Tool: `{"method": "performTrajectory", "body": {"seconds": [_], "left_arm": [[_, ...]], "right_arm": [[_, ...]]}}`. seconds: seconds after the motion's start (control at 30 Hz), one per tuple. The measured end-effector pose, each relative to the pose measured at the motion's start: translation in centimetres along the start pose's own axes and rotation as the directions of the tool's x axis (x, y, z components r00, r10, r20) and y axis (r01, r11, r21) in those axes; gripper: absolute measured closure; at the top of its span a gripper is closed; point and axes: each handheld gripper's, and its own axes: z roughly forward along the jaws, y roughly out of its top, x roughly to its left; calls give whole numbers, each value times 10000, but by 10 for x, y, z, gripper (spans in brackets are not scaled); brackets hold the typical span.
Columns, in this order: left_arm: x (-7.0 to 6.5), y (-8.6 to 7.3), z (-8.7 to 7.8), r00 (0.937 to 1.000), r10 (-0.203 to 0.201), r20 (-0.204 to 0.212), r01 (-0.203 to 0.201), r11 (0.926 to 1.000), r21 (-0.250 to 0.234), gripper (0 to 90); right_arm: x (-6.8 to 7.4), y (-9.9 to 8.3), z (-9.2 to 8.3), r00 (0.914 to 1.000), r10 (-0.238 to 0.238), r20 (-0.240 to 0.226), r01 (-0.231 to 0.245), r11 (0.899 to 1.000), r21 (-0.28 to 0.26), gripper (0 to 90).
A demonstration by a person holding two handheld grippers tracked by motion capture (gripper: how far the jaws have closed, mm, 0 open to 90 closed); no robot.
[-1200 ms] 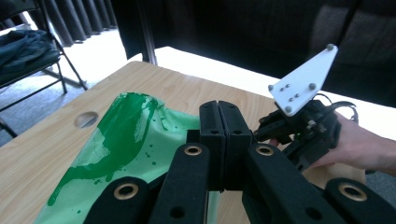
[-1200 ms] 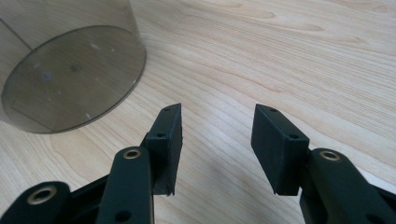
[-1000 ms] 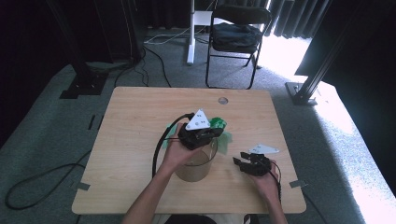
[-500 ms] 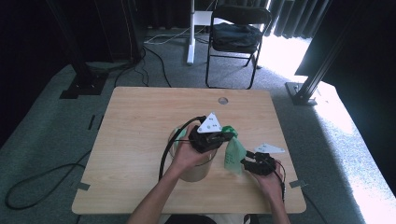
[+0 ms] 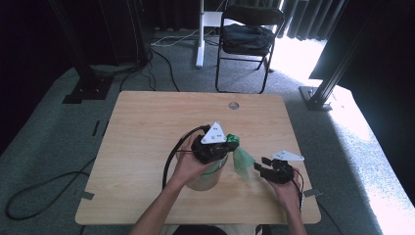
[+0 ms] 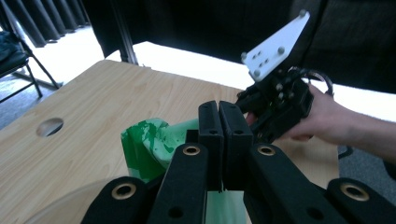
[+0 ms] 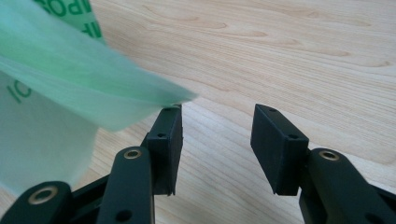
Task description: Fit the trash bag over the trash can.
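Note:
My left gripper (image 5: 229,146) is shut on the top of a thin green plastic bag (image 5: 241,160). It hovers over a pale round container (image 5: 208,180) near the table's front edge. The bag hangs down to the right of the container, toward my right gripper (image 5: 260,166). In the left gripper view the jaws (image 6: 223,112) are pressed together, with bunched green bag (image 6: 149,147) just behind them. My right gripper (image 7: 217,135) stands open low over the wood. The bag's lower corner (image 7: 70,79) brushes the tip of its left pad, and nothing is between the pads.
The wooden table (image 5: 147,127) has a round cable hole (image 5: 234,105) near its far edge. A black cable (image 5: 169,166) loops from the left gripper. A folding chair (image 5: 247,34) stands beyond the table. Bare wood lies to the left.
The green bag has come away from the container and now hangs to the right, reaching the right gripper. The left gripper shifted slightly right; the right gripper stayed put.

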Motion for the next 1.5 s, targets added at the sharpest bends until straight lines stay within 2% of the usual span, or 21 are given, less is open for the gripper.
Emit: {"method": "performTrajectory", "body": {"seconds": [0.17, 0.27, 0.5, 0.57, 0.63, 0.9, 1.07, 1.23, 1.5], "left_arm": [[-4, -10, -10, 9997, 148, -204, -141, 9993, 346, 875], [-5, -16, -16, 9987, 220, -469, -199, 9988, 443, 821], [0, -27, -29, 9960, -158, -877, 185, 9994, 304, 763], [2, -30, -34, 9949, -258, -973, 283, 9993, 237, 751], [2, -32, -39, 9934, -315, -1106, 336, 9993, 167, 737], [8, -42, -57, 9856, -710, -1532, 706, 9975, -78, 715], [9, -48, -65, 9824, -829, -1673, 812, 9966, -169, 712], [10, -52, -68, 9800, -994, -1726, 960, 9950, -278, 708], [12, -55, -70, 9774, -1132, -1786, 1090, 9935, -332, 704]], "right_arm": [[0, 0, -3, 10000, 14, 22, -14, 10000, -49, 532], [0, 1, -4, 10000, 29, 22, -29, 10000, -78, 532], [5, 1, -7, 9999, -109, -66, 108, 9998, -176, 532], [8, 0, -7, 9995, -96, -317, 90, 9997, -209, 538], [13, -1, -6, 9989, -291, -366, 285, 9995, -162, 544], [29, -5, -11, 9912, -597, -1179, 557, 9977, -374, 694], [41, -10, -9, 9852, -771, -1531, 735, 9969, -290, 768], [51, -16, -5, 9802, -960, -1731, 934, 9954, -231, 836], [58, -21, 4, 9753, -1196, -1858, 1228, 9924, 55, 857]]}}
